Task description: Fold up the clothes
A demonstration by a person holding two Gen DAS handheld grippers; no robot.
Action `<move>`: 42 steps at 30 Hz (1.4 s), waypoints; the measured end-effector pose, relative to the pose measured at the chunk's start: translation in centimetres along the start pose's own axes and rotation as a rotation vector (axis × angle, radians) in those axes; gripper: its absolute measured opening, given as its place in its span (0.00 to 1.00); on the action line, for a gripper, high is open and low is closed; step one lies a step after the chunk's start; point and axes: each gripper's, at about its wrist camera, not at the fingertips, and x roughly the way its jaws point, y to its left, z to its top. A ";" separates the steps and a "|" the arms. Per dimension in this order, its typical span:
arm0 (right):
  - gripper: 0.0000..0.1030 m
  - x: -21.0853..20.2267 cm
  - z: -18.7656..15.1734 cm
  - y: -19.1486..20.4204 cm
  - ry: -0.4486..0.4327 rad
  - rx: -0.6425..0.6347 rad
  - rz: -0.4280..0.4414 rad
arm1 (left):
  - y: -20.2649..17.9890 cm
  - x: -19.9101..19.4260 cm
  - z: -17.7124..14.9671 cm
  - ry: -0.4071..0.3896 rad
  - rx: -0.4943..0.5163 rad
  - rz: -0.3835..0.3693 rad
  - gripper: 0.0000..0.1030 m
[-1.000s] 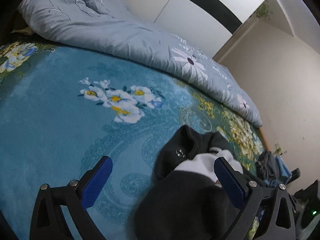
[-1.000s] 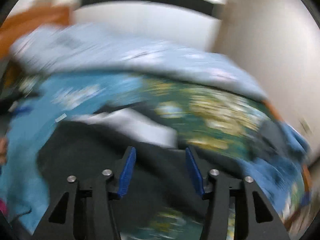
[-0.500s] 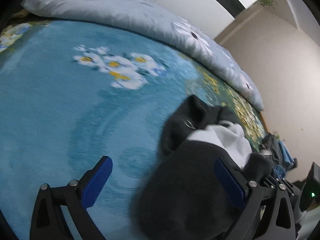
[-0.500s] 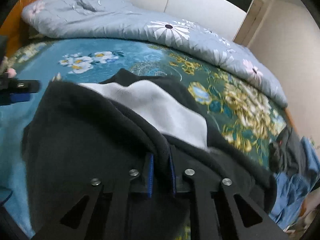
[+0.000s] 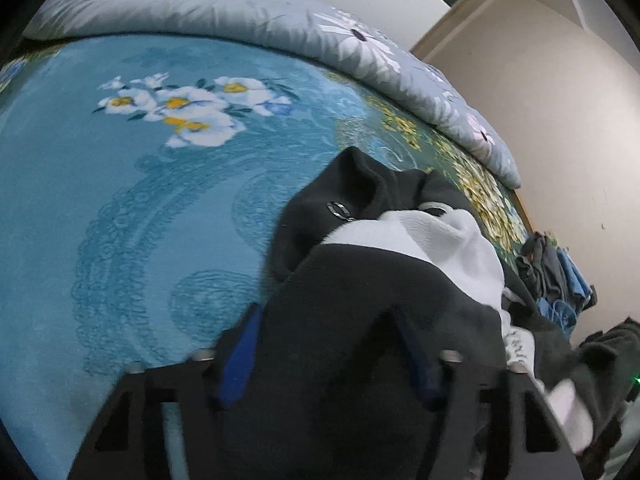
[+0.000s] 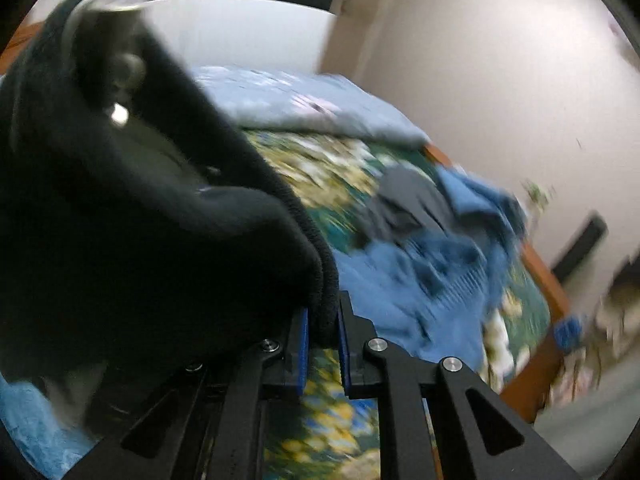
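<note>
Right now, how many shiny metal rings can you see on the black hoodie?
2 in the left wrist view: one ring on the black hoodie, another ring at the white lining's top edge. More may hide in folds.

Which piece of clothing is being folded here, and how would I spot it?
Look at the bed's teal flowered blanket, below the rolled grey-blue daisy quilt. The black fleece garment with a white panel lies near the middle. Unlike the blue and grey clothes pile at the bed's edge, it is black-and-white with a metal snap.
</note>
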 end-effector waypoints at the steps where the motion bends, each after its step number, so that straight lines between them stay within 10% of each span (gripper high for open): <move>1: 0.13 0.6 -0.6 -0.5 0.024 0.017 -0.003 | -0.3 -0.2 0.0 -0.006 0.013 0.015 0.38; 11: 0.29 2.4 -4.3 -1.2 0.126 0.069 0.034 | -1.6 -4.3 0.6 -0.140 0.053 -0.070 0.15; 18: 0.48 -2.8 -3.9 -5.4 0.033 0.107 -0.039 | -3.4 -10.2 0.9 -0.318 0.071 -0.337 0.09; 22: 0.48 -5.3 -2.1 -5.7 -0.044 0.087 -0.050 | -5.0 -10.0 1.1 -0.320 0.099 -0.299 0.09; 30: 0.58 -5.2 1.1 12.7 -0.091 -0.321 0.366 | -0.7 -7.3 1.5 -0.251 -0.061 -0.109 0.10; 35: 0.58 -3.2 0.4 23.9 -0.075 -0.594 0.428 | 2.3 -7.3 1.1 -0.250 -0.175 -0.109 0.20; 42: 0.58 -0.9 5.8 24.8 -0.094 -0.521 0.510 | 5.5 -6.3 1.0 -0.200 -0.303 -0.080 0.35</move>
